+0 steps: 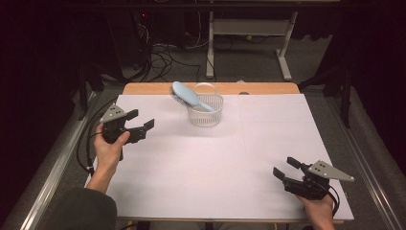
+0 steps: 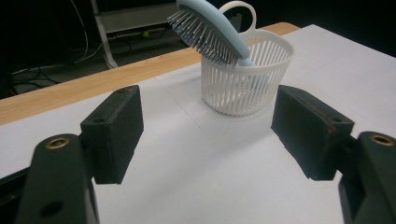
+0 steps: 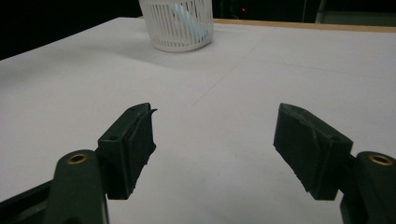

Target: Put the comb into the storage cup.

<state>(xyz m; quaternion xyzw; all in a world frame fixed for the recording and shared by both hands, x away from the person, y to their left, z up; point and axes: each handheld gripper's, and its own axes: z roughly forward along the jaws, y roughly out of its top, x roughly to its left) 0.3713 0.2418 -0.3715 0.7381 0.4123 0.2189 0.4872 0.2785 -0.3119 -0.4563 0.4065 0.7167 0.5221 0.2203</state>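
Your left gripper (image 1: 142,123) and right gripper (image 1: 283,168) both hang released, empty. The brush (image 2: 212,32) leans in the basket (image 2: 245,81), well ahead of your left fingers (image 2: 114,133). Nudge that overhanging head and the light basket could topple.

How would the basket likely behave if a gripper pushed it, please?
The basket looks thin, slatted plastic, so probably light and apt to slide. The brush leans over its rim, head outside, so a push may well tip it.
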